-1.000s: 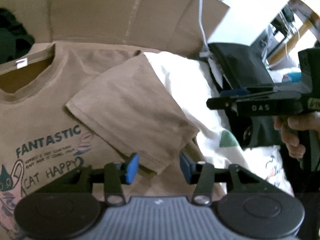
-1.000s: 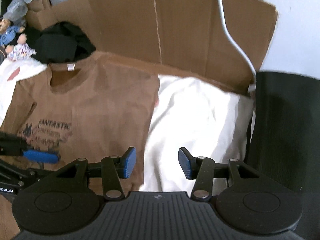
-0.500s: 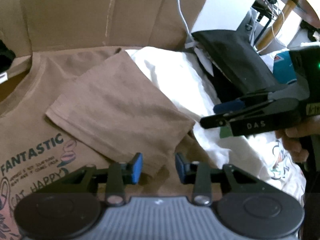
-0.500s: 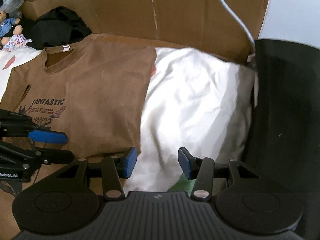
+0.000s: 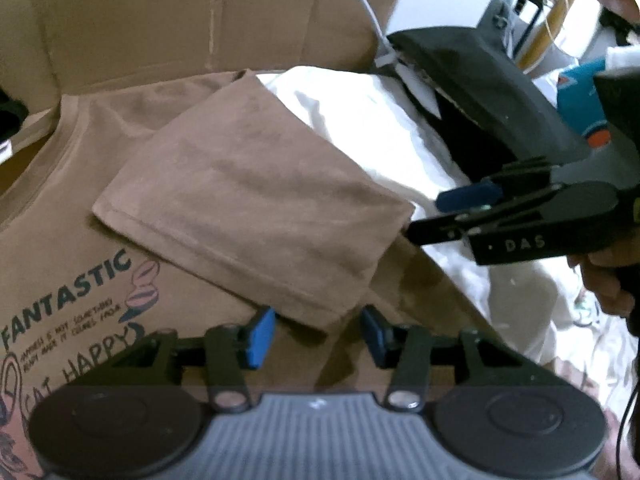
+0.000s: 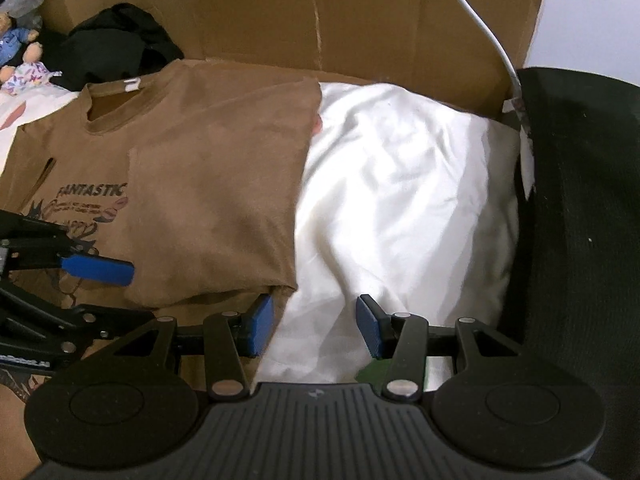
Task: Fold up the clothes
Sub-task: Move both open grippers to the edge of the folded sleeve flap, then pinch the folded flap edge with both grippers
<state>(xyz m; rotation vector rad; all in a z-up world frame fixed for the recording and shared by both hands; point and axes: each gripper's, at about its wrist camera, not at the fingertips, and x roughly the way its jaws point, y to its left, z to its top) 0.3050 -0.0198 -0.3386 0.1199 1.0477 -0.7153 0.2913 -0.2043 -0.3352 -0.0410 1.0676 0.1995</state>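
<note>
Both my grippers have sunk toward the shirt; left gripper reopening, right gripper half-wide, both empty.

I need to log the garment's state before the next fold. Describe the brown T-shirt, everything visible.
The brown T-shirt is soft, matte knit with a ribbed round collar and a white neck label. It lies flat, front up, its dark print reading FANTASTIC above CAT HAPPY. One sleeve is folded inward across the chest, covering part of the print. The shirt's side edge rests against white cloth, with upright cardboard behind the collar. Neither gripper's pads press on it.
</note>
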